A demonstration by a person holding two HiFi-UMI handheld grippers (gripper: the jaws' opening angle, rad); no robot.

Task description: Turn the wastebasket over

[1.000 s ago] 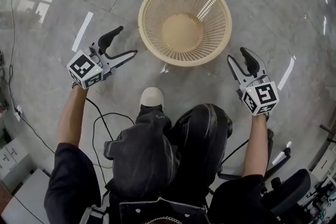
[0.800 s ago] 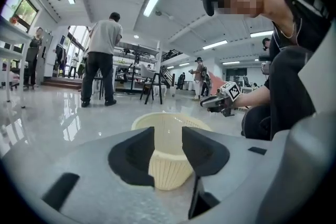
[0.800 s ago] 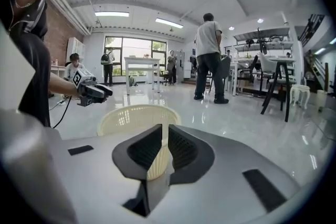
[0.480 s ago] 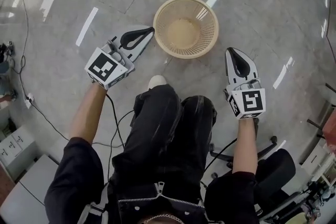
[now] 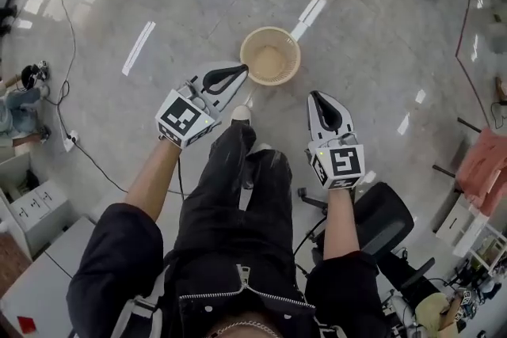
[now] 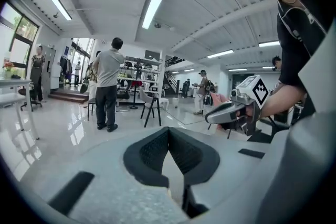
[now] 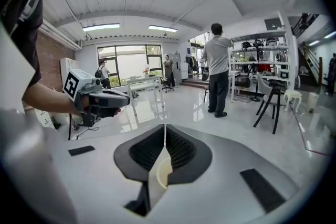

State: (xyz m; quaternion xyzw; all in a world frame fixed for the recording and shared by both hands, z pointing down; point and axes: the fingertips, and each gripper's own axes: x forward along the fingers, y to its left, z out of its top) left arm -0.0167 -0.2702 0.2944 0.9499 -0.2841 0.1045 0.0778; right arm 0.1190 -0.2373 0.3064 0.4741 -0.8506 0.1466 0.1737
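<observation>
Left claw (image 5: 242, 70) and right claw (image 5: 315, 96) are both pinched shut, empty; the wastebasket (image 5: 270, 55) sits mouth-up on the floor (image 5: 372, 28) well below, ahead between them, looks nearer the left

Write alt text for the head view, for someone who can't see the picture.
Seen from above, a standing person holds a two-jawed tool in each hand; the left tool and the right tool are both shut and empty. Beyond their tips, a beige lattice wastebasket stands open side up on the shiny grey floor.
</observation>
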